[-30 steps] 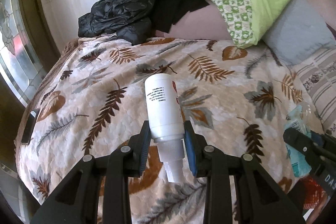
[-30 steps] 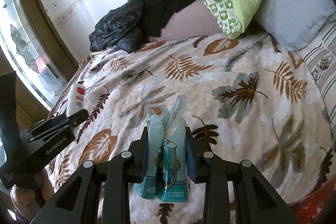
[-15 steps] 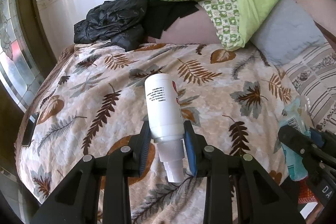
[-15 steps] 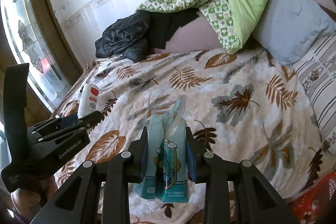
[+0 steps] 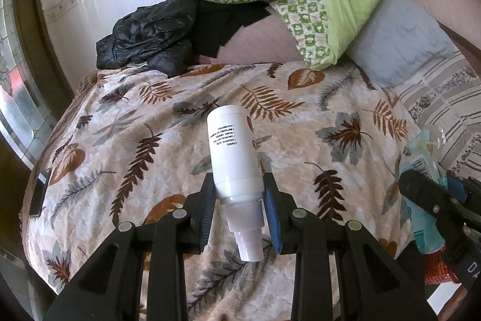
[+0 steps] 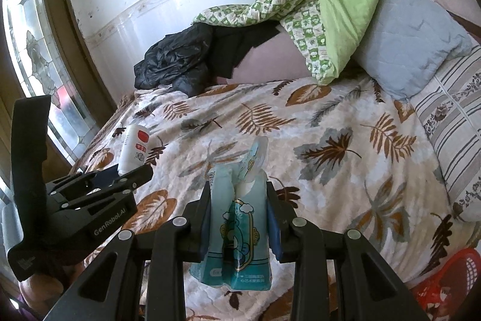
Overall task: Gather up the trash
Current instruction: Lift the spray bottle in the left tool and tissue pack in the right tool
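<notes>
Left gripper: the left gripper (image 5: 240,211) pinches a white spray bottle (image 5: 233,158) between its 2 blue pads, gripped at the shoulder just above the nozzle.
Bottle position: the nozzle points back toward the camera and the base tilts away, above the leaf-print blanket (image 5: 135,140); black print shows on 1 side and a red patch on the other.
Right gripper: the right gripper (image 6: 240,211) is pressed on a crumpled teal wrapper (image 6: 237,218) with a cartoon print; its clear torn top sticks up past the fingertips and its lower edge hangs below them.
Cross views: in the right wrist view the left gripper sits at the lower left with the bottle poking out ahead of it; in the left wrist view the right gripper (image 5: 433,197) is at the right edge with the wrapper.
Bed: a black jacket (image 5: 147,35) lies at the far edge against the wall, beside a green patterned quilt (image 5: 306,8) draped on a grey pillow (image 5: 399,41).
Floor: a red mesh basket (image 6: 451,282) shows at the lower right corner, past the bed's edge.
Window: a patterned glass pane (image 6: 36,50) stands at the left.
</notes>
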Motion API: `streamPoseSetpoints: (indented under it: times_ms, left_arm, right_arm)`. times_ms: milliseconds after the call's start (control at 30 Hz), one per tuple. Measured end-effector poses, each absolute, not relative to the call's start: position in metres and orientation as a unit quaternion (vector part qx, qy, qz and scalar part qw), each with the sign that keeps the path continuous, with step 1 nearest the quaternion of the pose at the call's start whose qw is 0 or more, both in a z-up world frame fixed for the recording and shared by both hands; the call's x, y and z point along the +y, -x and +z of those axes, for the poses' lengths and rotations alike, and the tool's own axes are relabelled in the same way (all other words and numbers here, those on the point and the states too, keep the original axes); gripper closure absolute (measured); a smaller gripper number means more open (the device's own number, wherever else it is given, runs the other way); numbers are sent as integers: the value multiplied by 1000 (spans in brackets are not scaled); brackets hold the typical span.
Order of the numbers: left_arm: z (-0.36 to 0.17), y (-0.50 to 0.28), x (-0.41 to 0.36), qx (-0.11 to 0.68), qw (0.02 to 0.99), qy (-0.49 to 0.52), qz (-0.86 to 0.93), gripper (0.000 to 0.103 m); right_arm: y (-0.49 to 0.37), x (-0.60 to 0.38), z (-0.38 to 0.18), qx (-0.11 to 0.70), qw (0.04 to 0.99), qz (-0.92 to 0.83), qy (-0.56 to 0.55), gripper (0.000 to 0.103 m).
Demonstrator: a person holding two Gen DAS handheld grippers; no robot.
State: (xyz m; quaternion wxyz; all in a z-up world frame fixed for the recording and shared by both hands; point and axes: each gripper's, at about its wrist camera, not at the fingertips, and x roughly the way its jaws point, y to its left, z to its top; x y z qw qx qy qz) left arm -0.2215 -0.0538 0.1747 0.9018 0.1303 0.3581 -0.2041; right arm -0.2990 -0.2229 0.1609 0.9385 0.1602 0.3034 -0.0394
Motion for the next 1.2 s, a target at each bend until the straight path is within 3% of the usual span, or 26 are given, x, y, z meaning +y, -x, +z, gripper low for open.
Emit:
streamPoseSetpoints:
  times_ms: [1200]
  left_arm:
    - [165, 244, -97, 350, 884, -181, -252, 73]
  right_arm:
    - [330, -269, 153, 302, 929, -91, -193, 69]
